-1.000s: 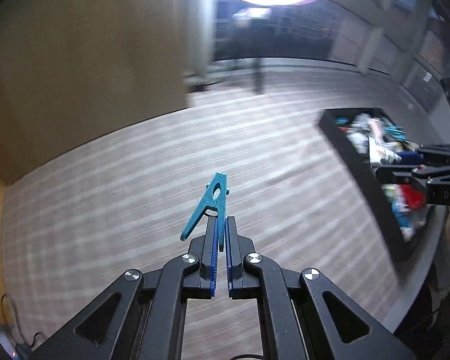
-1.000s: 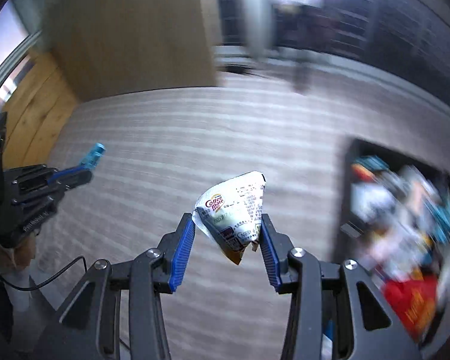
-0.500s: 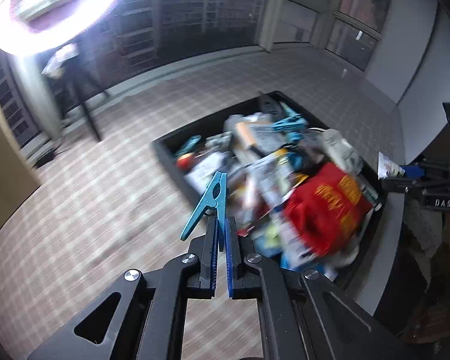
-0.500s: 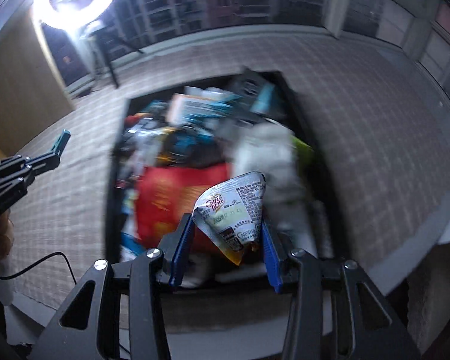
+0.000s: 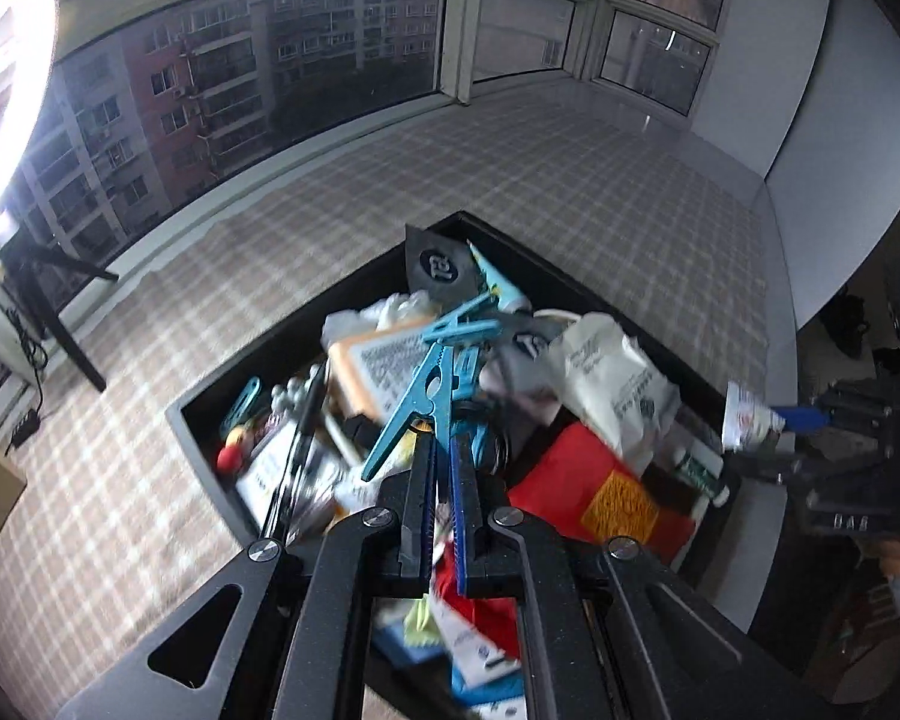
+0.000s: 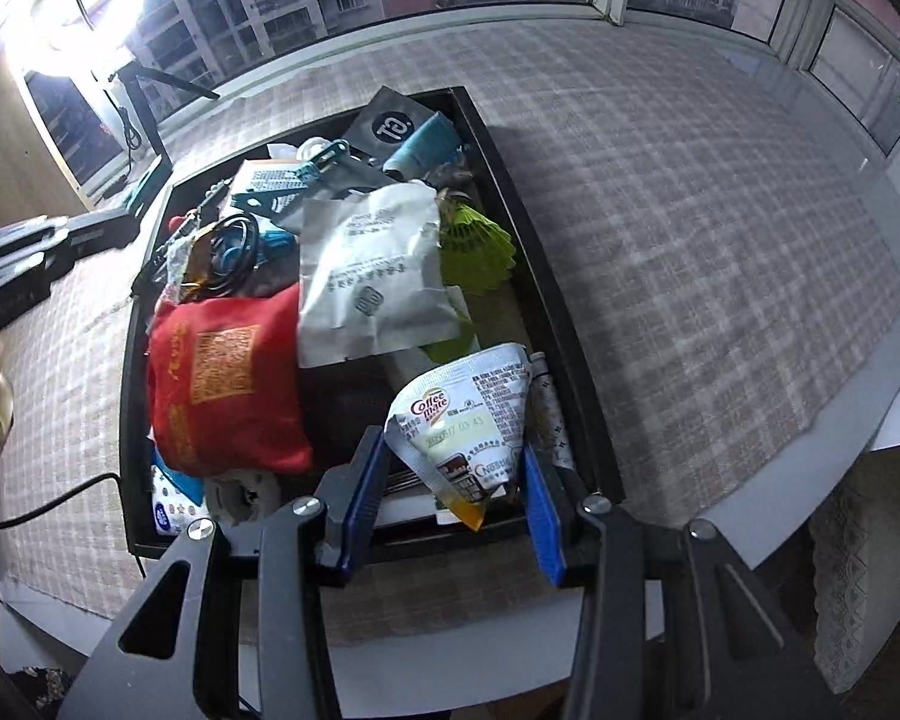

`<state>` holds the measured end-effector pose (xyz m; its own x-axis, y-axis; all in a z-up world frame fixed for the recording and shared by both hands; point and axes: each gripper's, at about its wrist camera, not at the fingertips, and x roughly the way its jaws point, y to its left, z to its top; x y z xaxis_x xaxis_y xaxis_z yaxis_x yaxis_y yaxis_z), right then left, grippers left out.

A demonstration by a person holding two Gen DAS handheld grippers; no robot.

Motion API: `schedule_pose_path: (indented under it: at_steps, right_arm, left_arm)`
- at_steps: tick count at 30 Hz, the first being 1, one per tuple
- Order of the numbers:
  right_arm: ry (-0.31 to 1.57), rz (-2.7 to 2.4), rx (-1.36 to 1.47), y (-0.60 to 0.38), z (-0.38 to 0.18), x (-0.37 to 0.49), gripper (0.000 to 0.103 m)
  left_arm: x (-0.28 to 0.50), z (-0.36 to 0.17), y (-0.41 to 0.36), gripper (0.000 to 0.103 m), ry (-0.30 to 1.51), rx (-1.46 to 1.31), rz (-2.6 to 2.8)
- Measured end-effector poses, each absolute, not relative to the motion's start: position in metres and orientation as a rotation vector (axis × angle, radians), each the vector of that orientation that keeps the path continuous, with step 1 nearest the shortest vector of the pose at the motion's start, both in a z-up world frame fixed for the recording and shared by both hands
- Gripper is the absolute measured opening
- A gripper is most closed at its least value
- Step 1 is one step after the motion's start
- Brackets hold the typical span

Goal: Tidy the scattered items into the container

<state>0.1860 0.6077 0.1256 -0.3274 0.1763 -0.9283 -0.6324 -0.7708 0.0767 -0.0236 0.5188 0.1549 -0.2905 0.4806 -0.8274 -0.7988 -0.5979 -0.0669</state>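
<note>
A black tray [image 6: 546, 276] full of mixed items lies on the checked tablecloth; it also shows in the left wrist view [image 5: 198, 438]. My left gripper [image 5: 441, 450] is shut on a teal clothespin [image 5: 417, 408] and holds it above the tray's left part. My right gripper [image 6: 453, 468] is shut on a white Coffee-mate sachet [image 6: 468, 414], held over the tray's near right corner. The right gripper also shows at the right in the left wrist view [image 5: 810, 420], the left gripper at the left in the right wrist view [image 6: 90, 228].
In the tray lie a red pouch [image 6: 222, 372], a white foil bag [image 6: 372, 276], a yellow-green shuttlecock [image 6: 480, 246], a black packet [image 6: 390, 126] and several small items. The table edge [image 6: 810, 462] runs near the tray's front. Windows stand behind.
Both grippers have swung from the bare tablecloth to above the tray, each still holding its item. The tray now sits closer and more centred in both views.
</note>
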Motion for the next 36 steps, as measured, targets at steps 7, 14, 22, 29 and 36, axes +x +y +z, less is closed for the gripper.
schedule_pose_path:
  at_steps: [7,14,22,29,36]
  right_arm:
    - [0.6,2.144,-1.399,0.612,0.124,0.181,0.052]
    - [0.651,2.167,-1.352,0.62,0.132,0.18,0.056]
    - [0.689,2.152,-1.301,0.626,0.143,0.188,0.056]
    - [0.634,2.166,-1.304,0.61,0.149,0.179,0.056]
    - [0.611,2.226,-1.322,0.578,0.154,0.154,0.057]
  left_arm:
    - [-0.037,0.156,0.529,0.044,0.431,-1.111,2.024]
    - [-0.042,0.155,0.511,0.045,0.41,-1.149,2.059]
    - [-0.042,0.158,0.481,0.05,0.372,-1.178,2.082]
    - [-0.037,0.156,0.454,0.056,0.346,-1.216,2.102]
    - [-0.025,0.163,0.413,0.059,0.328,-1.238,2.165]
